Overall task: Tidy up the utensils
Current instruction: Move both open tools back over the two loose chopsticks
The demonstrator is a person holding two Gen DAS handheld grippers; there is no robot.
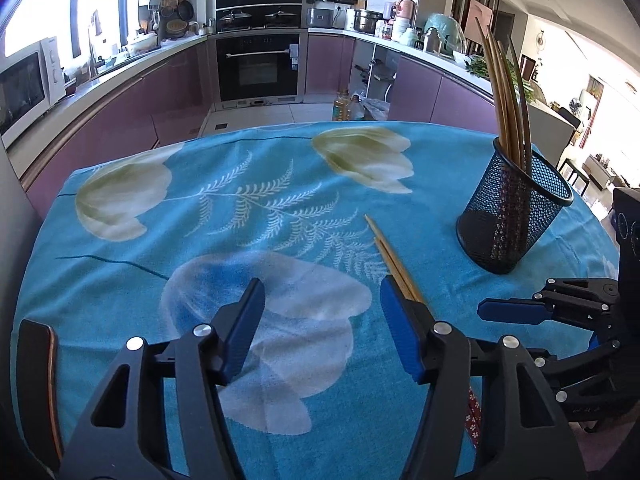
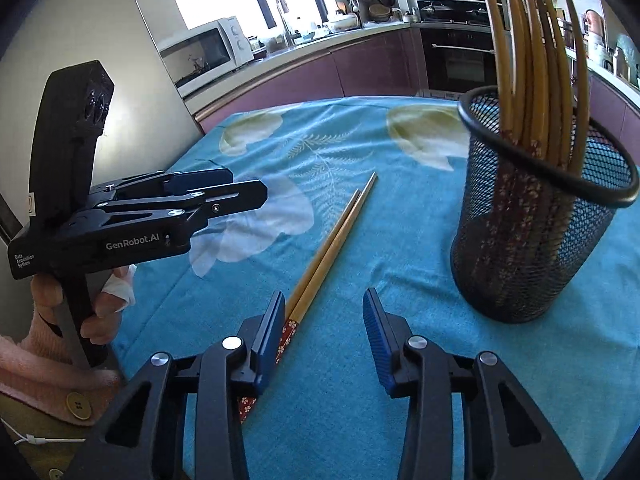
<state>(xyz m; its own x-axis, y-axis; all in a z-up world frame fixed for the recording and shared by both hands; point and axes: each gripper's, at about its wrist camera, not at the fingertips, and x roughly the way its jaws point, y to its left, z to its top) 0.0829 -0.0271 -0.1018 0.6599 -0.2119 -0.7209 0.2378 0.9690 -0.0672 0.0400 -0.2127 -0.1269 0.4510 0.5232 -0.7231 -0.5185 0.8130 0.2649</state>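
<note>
Nearest, left hand-held gripper (image 1: pixel 322 328) and right hand-held gripper (image 2: pixel 324 340), both released, nothing grasped. Just beyond, pair of loose chopsticks (image 2: pixel 340 236) flat on blue floral surface (image 2: pixel 400 360), likely next for pickup. Farther right, upright black mesh holder (image 2: pixel 532 248) already storing several chopsticks (image 2: pixel 532 60), patterned ends down.

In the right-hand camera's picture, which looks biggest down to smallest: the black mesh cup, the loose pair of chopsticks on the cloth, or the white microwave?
1. Mesh cup, though it sits closest to the camera.
2. Loose chopsticks: long but thin.
3. Microwave: looks small only because it is far away.
</note>
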